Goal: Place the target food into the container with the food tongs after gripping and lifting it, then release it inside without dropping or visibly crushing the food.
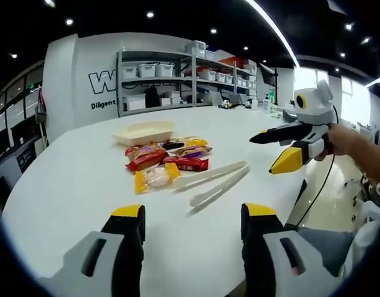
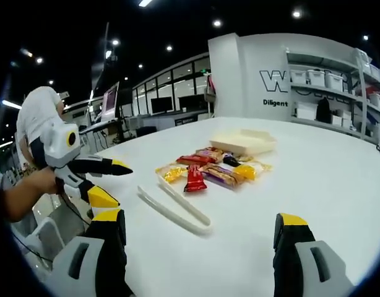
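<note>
I read this as lab or showroom: white wall with large lettering [image 1: 103, 80], metal shelving [image 1: 177, 77] stacked with white bins, recessed ceiling spotlights [image 2: 218, 23], glass-walled offices [image 2: 171, 93] beyond white round-edged table [image 1: 66, 179].

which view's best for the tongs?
Left gripper view: the tongs lie near centre, both arms and the open end clear, beside the snack packets. In the right gripper view the tongs are foreshortened.
</note>
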Available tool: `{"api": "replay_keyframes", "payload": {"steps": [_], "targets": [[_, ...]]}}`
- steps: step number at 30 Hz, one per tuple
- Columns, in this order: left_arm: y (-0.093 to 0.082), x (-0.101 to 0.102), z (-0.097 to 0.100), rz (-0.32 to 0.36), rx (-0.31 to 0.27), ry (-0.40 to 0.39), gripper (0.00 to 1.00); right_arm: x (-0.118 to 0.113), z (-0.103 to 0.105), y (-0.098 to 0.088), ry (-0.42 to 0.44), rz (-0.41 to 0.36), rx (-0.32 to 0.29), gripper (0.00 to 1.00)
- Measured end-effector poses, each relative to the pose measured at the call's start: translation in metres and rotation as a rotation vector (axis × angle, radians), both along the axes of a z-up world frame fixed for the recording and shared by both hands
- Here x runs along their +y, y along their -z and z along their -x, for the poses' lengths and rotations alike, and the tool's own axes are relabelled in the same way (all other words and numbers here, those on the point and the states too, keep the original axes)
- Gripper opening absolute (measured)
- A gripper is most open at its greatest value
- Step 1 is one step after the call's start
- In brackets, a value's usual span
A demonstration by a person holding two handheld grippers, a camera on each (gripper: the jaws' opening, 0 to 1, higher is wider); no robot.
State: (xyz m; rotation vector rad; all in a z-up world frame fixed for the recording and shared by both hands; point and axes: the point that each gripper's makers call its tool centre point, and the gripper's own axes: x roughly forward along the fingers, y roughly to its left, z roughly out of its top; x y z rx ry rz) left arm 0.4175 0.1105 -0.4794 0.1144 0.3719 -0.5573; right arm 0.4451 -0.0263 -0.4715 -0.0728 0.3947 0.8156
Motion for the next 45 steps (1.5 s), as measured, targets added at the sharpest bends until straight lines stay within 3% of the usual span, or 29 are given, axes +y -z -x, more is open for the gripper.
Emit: {"api": "replay_keyframes", "payload": {"steps": [18,45], "targets": [[0.005,-0.006,-0.005,-0.009,0.014,0.022,0.59,0.006,0.002,0.005,-0.016,0.001,0.011,0.99],[0.014,-0.013,-0.013,-0.006,0.049,0.095,0.37,0.017,0.009,0.009,-0.071,-0.016,0.008,0.95]]}}
